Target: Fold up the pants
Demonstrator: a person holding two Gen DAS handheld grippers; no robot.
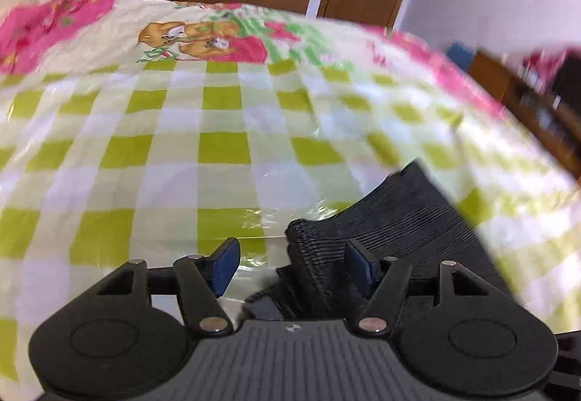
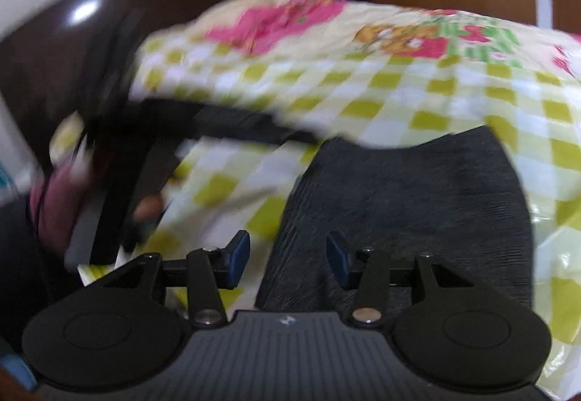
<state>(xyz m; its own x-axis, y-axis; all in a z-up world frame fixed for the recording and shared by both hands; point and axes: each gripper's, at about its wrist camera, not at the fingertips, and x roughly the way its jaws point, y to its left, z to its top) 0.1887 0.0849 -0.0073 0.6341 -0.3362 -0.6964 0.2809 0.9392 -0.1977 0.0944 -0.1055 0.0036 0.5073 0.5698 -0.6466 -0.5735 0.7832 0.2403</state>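
Lying folded on a checked bedspread (image 1: 225,146), black pants (image 2: 406,205) sit under both grippers.
Left wrist view: left gripper (image 1: 292,268), lower centre, jaws apart, pants (image 1: 406,219) at lower right against its right pad. Right wrist view: right gripper (image 2: 288,257), jaws apart, nothing gripped, pants centre-right beneath.

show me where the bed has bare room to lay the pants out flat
The checked bedspread is bare from the cartoon print down to the left tool. Crowded: the near right, where the black pants lie bunched by both tools.
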